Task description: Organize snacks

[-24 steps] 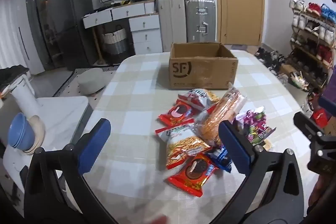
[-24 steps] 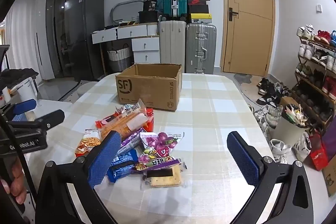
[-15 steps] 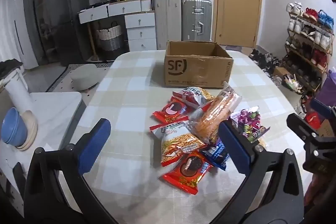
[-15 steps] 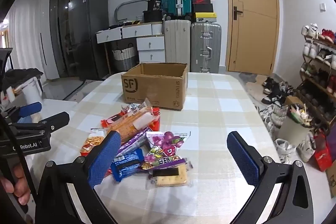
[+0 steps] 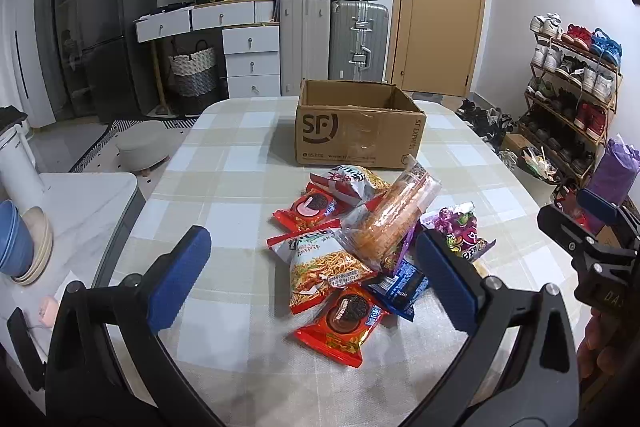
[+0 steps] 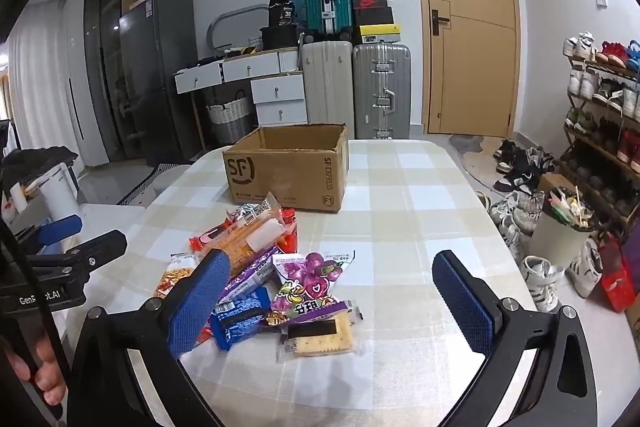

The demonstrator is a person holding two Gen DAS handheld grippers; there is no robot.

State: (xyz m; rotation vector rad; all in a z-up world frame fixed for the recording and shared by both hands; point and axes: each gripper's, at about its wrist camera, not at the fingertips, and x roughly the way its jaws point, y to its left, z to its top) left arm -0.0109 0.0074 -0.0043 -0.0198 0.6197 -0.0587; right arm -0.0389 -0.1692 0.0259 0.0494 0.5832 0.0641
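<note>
Snacks (image 5: pixel 360 247) sit in a loose heap on the table (image 5: pixel 224 187), roughly mid-table, a bit toward the near edge, w/ the open cardboard box (image 5: pixel 360 131) just behind them toward the far edge. Box is upright, flaps open; inside not visible from here.

In the heap: a clear pack of orange sticks (image 5: pixel 394 217) lies tilted on top of the others, pointing at the box. Under it a fries bag (image 5: pixel 324 267), two red cookie packs (image 5: pixel 312 207) (image 5: pixel 344 323), one on the box side & one nearest the near edge. A blue pack (image 5: pixel 400 289) is tucked beside the near red one. A purple candy bag (image 6: pixel 308 275) lies on the side nearer the right gripper, and a cracker pack (image 6: pixel 320 335) is at the near rim of the heap, touching the purple one.

Left gripper (image 5: pixel 316 273) hangs over the near edge, jaws spread wide, nothing between the pads, tilted down at the heap. Right gripper (image 6: pixel 332 301) likewise wide apart and empty, angled down, its left pad over the heap's edge in view. Neither touches a snack.

A hand (image 6: pixel 44 375) holds the left gripper's handle, seen at the right cam's lower left.

Off the table: suitcases (image 6: pixel 360 87), a door (image 6: pixel 468 27), a shoe rack (image 5: pixel 568 87) along the right wall, bowls (image 5: pixel 20 247) on a side counter to the left.
</note>
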